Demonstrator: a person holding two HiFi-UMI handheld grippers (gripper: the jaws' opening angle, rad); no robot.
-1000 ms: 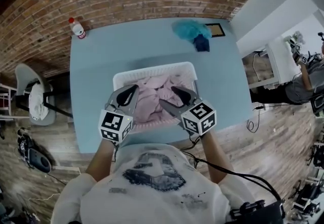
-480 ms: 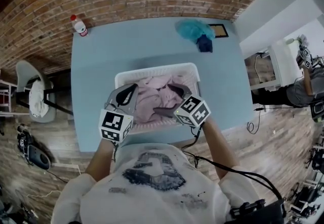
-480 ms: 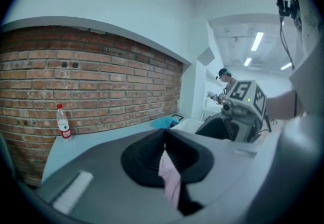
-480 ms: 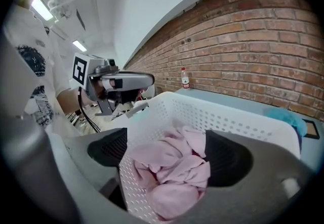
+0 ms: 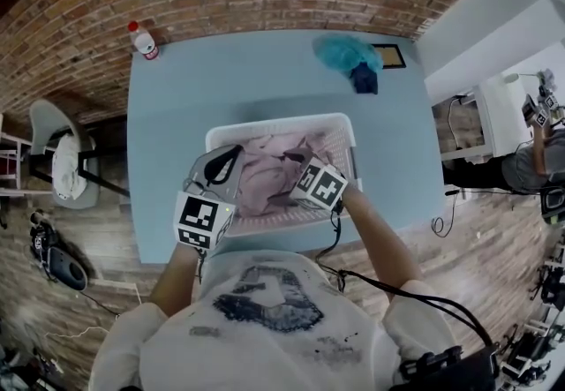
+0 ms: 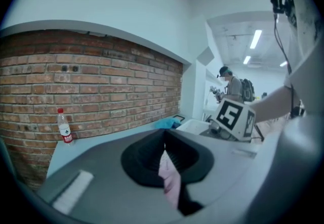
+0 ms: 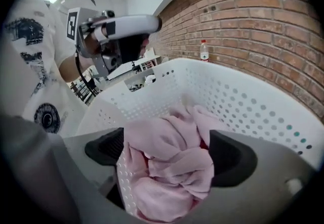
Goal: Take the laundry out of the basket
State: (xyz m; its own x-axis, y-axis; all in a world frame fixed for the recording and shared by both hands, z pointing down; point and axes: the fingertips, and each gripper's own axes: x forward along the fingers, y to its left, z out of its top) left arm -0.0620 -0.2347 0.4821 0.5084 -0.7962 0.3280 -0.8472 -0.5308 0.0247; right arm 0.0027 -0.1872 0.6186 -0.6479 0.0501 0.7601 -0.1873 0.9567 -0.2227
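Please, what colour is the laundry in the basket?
The laundry is pale pink; see the right gripper view.

Left gripper (image 5: 222,164), on a bare forearm (image 5: 179,273) reaching forward, is held nearly level over the near left corner of the basket (image 5: 281,123). Its jaws are together, pinching a strip of pink laundry (image 6: 170,177). Right gripper (image 5: 294,160) tilts steeply down into the basket towards its right side. Its jaws have just been opening and stand wide apart, with bunched pink laundry between them.
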